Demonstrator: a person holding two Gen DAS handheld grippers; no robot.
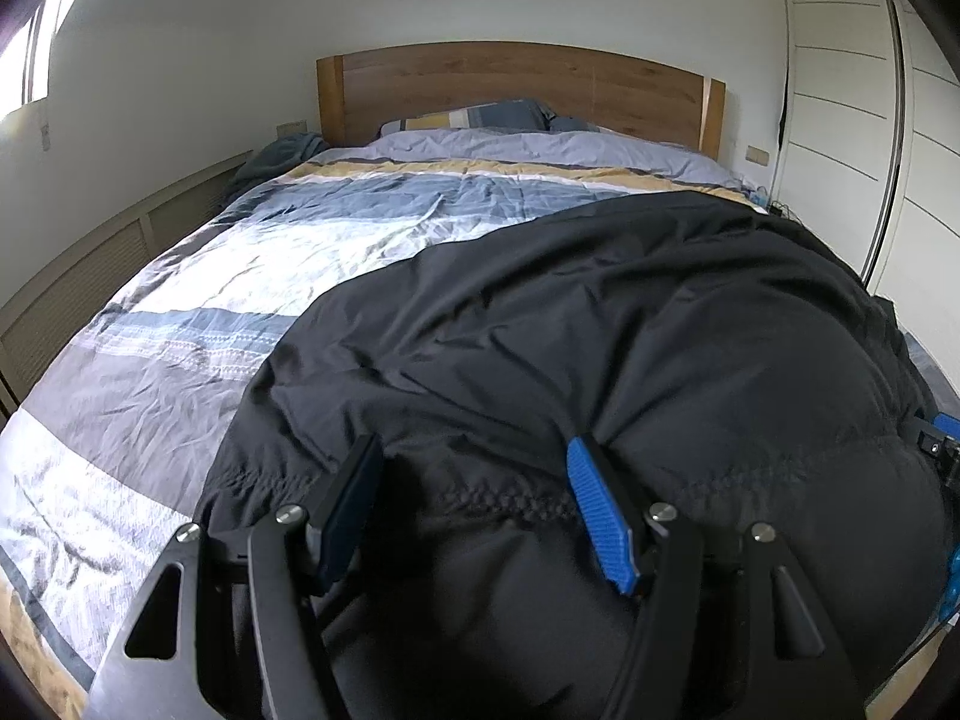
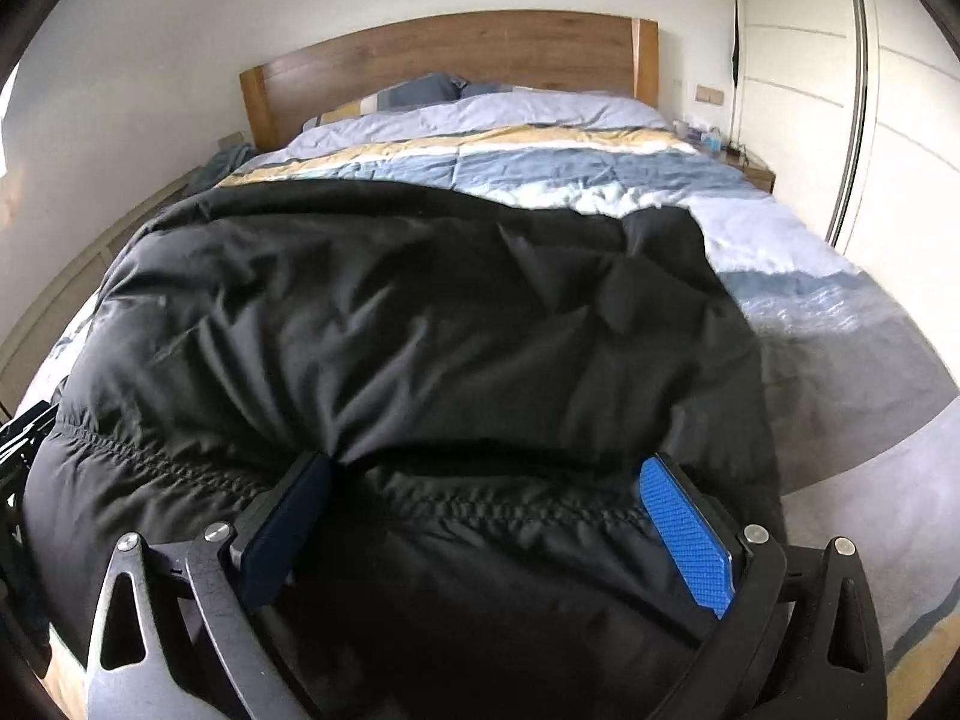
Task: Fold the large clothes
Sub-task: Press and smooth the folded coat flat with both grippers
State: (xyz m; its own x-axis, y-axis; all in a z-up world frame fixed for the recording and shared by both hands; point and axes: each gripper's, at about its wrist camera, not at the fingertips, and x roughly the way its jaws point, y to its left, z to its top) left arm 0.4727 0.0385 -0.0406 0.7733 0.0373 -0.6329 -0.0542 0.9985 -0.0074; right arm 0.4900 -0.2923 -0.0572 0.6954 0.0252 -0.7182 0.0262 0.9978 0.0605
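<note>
A large black padded jacket (image 1: 600, 330) lies spread on the bed; it also fills the right wrist view (image 2: 390, 312). My left gripper (image 1: 474, 450) is open, its blue-padded fingers (image 1: 600, 510) straddling a puffed fold at the jacket's near edge, touching the fabric. My right gripper (image 2: 486, 468) is open wide over the near edge further right, with the jacket bulging between its fingers (image 2: 684, 522). Part of the right gripper shows at the right edge of the left wrist view (image 1: 942, 444).
The bed has a striped blue, grey, white and yellow duvet (image 1: 240, 276) and a wooden headboard (image 1: 516, 84) with pillows (image 1: 480, 114). A white wardrobe (image 2: 840, 90) stands on the right, a nightstand (image 2: 750, 171) beside it. A low slatted cabinet (image 1: 90, 276) runs along the left wall.
</note>
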